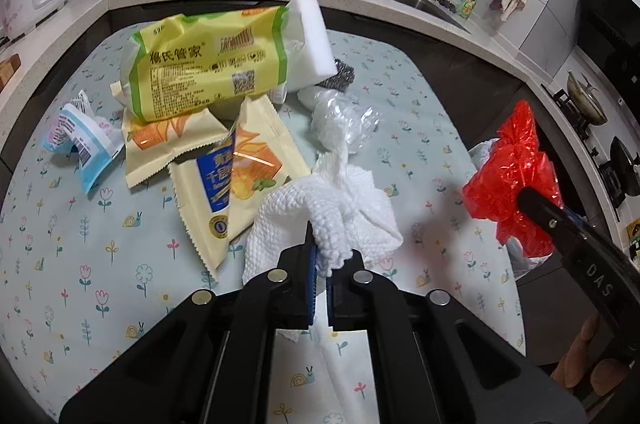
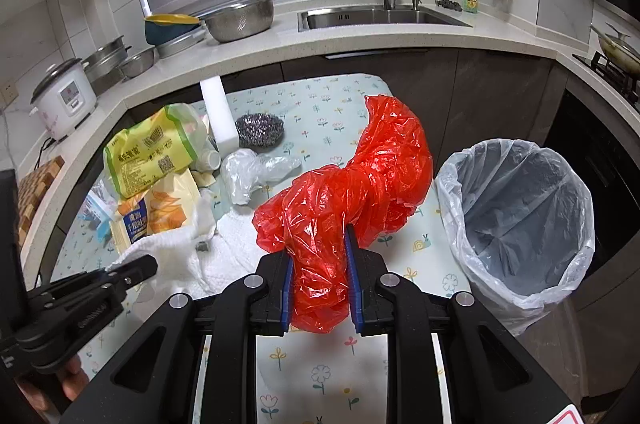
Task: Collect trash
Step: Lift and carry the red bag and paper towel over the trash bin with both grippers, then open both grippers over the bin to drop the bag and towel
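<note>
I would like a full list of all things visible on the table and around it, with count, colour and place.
red plastic bag: 1, red, held between the right fingers
paper towel: 1, white, held by the left fingers
snack wrappers: 2, yellow-orange, table middle
large packet: 1, yellow-green, on the pile
small wrapper: 1, blue-white, table left
clear plastic bag: 1, transparent, table middle
sponge block: 1, white, far side
steel scourer: 1, grey, far side
trash bin: 1, clear liner, right of the table
tablecloth: 1, pale blue, flowered
left gripper: 1, black
right gripper: 1, black
</note>
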Available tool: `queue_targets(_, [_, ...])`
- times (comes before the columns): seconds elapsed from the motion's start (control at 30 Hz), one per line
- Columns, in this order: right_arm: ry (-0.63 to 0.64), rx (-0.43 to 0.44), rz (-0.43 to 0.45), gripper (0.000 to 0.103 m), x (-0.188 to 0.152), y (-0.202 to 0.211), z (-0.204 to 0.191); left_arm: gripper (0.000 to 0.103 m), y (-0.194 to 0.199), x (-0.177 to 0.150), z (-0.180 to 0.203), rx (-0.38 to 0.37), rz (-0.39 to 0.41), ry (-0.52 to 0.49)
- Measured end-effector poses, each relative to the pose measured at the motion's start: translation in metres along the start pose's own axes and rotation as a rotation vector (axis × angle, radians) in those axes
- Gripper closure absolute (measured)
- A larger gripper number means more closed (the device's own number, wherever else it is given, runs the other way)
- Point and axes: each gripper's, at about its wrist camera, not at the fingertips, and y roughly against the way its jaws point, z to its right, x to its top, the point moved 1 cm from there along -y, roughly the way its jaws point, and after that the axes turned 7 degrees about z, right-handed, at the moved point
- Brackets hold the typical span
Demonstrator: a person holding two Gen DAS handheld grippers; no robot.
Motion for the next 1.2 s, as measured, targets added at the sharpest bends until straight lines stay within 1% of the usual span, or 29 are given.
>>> queue_targets(0.23, [-0.043,0.007,0.053,0.083,0.013,0.021,0.021,0.100,0.032,0.033,0.034,-0.042,0.102,-0.048])
queue_targets(0.37, [-0.051,-0.017,0.088,0.083,0.019,0.034,0.035,0.100,0.042,0.053,0.060,-0.075,0.154,-0.081])
queue_targets(0.43, [-0.063,-0.035,0.104,0.083,0.021,0.041,0.046,0.100,0.045,0.062,0.075,-0.109,0.166,-0.095])
queue_targets(0.6, [-0.101,-0.101,0.118,0.083,0.019,0.051,0.082,0.100,0.046,0.082,0.127,-0.194,0.192,-0.161])
queue_targets(0.67, [-0.123,-0.129,0.115,0.083,0.017,0.052,0.098,0.100,0.041,0.086,0.151,-0.235,0.183,-0.184])
queue_targets(0.8, [-0.172,-0.190,0.102,0.083,0.010,0.053,0.133,0.100,0.024,0.088,0.197,-0.324,0.139,-0.217])
queue_targets(0.93, [-0.210,-0.233,0.090,0.083,0.003,0.053,0.161,0.100,0.008,0.086,0.239,-0.371,0.131,-0.267])
queue_targets(1.07, [-0.232,-0.261,0.080,0.083,-0.003,0.049,0.176,0.100,-0.013,0.079,0.274,-0.431,0.102,-0.304])
queue_targets(1.2, [-0.259,-0.265,0.057,0.083,-0.008,0.040,0.189,0.100,-0.037,0.070,0.302,-0.440,0.070,-0.338])
